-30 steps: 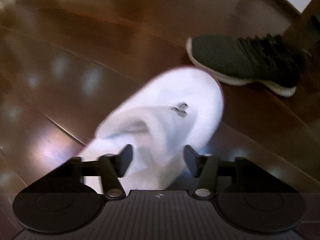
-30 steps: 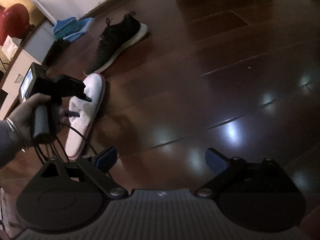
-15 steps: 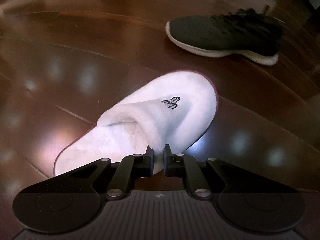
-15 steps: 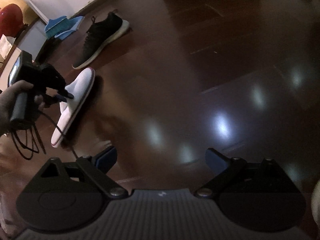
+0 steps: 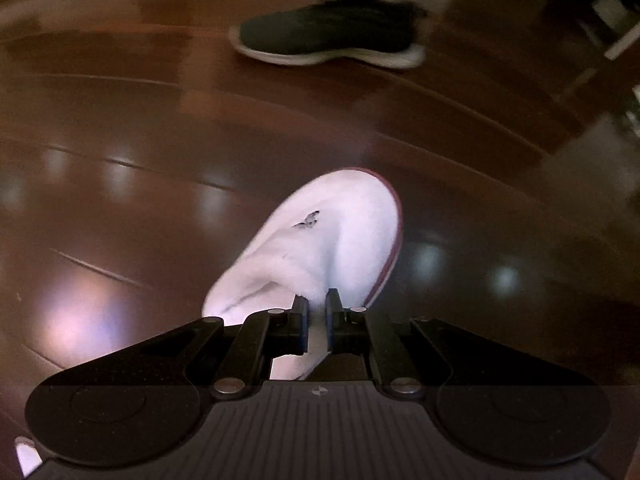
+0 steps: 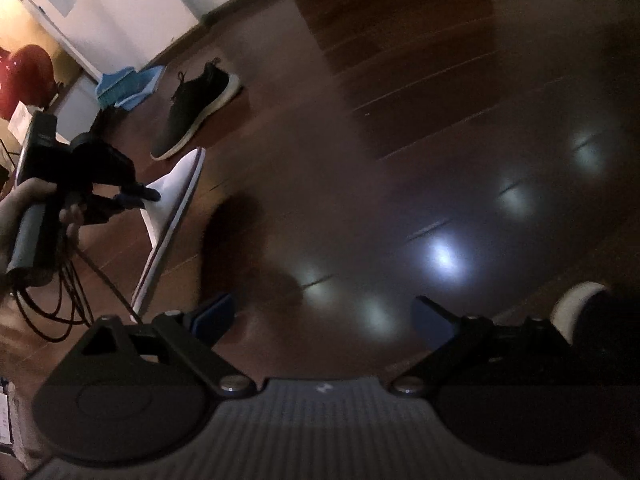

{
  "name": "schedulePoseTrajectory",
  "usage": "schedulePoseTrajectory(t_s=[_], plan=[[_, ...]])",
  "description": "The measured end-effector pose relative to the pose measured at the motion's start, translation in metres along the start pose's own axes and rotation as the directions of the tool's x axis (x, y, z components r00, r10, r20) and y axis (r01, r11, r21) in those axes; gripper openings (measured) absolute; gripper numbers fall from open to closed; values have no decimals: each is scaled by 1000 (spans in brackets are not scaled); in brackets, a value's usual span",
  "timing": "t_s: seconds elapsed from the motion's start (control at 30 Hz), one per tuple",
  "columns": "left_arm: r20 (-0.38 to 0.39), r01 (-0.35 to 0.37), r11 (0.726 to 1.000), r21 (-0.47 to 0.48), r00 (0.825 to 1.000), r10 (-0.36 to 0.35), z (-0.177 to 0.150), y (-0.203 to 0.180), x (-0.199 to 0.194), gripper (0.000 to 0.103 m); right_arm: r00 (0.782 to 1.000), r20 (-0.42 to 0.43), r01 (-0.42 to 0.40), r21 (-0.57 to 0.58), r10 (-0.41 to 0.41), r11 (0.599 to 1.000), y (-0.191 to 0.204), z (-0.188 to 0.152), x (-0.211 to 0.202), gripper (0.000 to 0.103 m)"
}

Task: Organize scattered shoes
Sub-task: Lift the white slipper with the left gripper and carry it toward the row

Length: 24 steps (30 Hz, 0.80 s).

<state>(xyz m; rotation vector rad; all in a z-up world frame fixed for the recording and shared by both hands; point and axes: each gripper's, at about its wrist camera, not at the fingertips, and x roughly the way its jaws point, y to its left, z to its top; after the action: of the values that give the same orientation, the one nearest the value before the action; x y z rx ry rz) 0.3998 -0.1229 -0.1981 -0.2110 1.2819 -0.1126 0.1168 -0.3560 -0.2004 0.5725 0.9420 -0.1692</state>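
Left wrist view: my left claw (image 5: 316,312) is pinching the fuzzy collar of the slipper (image 5: 332,232), a thin fold of plush caught between near-closed fingers. I judge that edge was chosen because it is the only soft lip narrow enough to clamp. From the right wrist view the slipper (image 6: 176,196) hangs tilted, toe up and heel down, apparently clear of the floor (image 6: 400,160). The sneaker (image 6: 196,108) lies on the floor just beyond the slipper, well apart from any mate I can see. My right claw (image 6: 324,316) is spread wide over bare floor, gripping nothing, presumably kept free for another shoe.
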Motion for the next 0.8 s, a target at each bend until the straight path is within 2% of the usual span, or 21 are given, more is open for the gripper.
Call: schedulePoseTrajectory(t_s=[0.1, 0.17, 0.3, 0.4, 0.47, 0.53, 0.6, 0.63, 0.73, 0.8], plan=[[-4, 68, 996, 66, 998, -68, -34, -33, -29, 10, 1000, 7, -12, -12, 12, 1000, -13, -4, -21, 97], [-9, 108, 989, 104, 994, -108, -55, -51, -43, 10, 1000, 31, -1, -11, 1, 1000, -32, -11, -51, 97], [-37, 201, 960, 193, 980, -197, -105, -91, -75, 10, 995, 93, 33, 2, -33, 999, -62, -31, -94, 97], [-70, 260, 929, 262, 966, -251, -140, -118, -92, 10, 988, 139, 58, 14, -60, 998, -84, -47, -125, 97], [-105, 299, 889, 346, 954, -280, -173, -145, -104, 10, 982, 170, 75, 22, -78, 997, -99, -57, -146, 97], [-117, 311, 864, 396, 950, -289, -191, -159, -109, 10, 975, 200, 91, 31, -95, 995, -114, -67, -167, 97], [-131, 327, 820, 469, 944, -302, -221, -181, -122, 10, 967, 230, 107, 40, -113, 993, -129, -77, -188, 97], [-134, 342, 787, 513, 938, -320, -244, -193, -136, 10, 962, 245, 115, 45, -122, 992, -136, -82, -199, 97], [-117, 350, 738, 577, 930, -350, -289, -204, -169, 10, 946, 289, 138, 60, -149, 989, -159, -97, -230, 97], [-91, 331, 712, 619, 931, -354, -326, -206, -195, 10, 936, 319, 134, 73, -150, 988, -165, -110, -251, 97]])
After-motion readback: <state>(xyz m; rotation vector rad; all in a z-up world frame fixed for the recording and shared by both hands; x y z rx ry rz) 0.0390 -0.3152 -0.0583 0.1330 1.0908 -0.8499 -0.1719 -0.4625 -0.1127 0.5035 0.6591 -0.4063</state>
